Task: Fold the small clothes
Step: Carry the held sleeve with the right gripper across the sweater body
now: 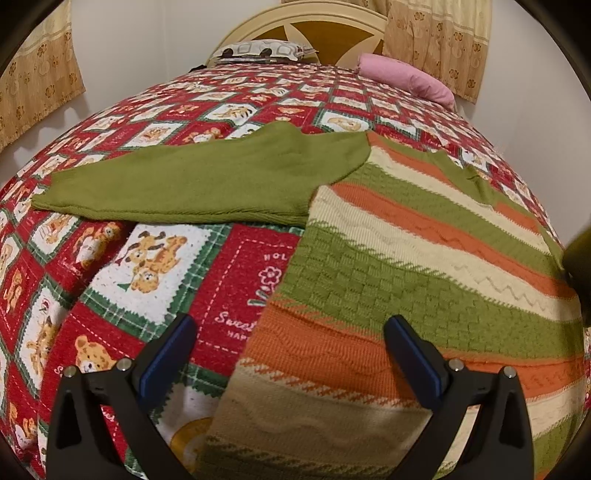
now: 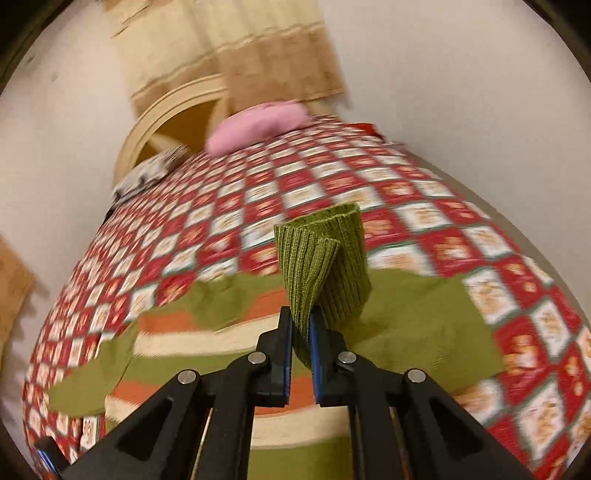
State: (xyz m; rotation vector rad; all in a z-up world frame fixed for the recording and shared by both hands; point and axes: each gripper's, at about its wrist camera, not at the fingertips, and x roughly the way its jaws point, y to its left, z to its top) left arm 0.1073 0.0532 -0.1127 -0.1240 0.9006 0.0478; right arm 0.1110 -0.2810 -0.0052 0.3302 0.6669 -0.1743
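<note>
A small knitted sweater (image 1: pixel 424 258) with green, orange and cream stripes lies flat on the bed. Its plain green left sleeve (image 1: pixel 192 181) stretches out to the left. My left gripper (image 1: pixel 290 332) is open and empty, hovering low over the sweater's lower left edge. My right gripper (image 2: pixel 301 325) is shut on the ribbed green cuff (image 2: pixel 325 258) of the right sleeve and holds it raised above the striped sweater body (image 2: pixel 207 354). The rest of that sleeve (image 2: pixel 424 325) lies on the bed behind it.
The bed is covered by a red, white and green patchwork quilt (image 1: pixel 155 266) with bear pictures. A pink pillow (image 1: pixel 406 79), a patterned pillow (image 1: pixel 266 50) and a cream headboard (image 1: pixel 317 22) are at the far end. Curtains (image 1: pixel 439 40) hang behind.
</note>
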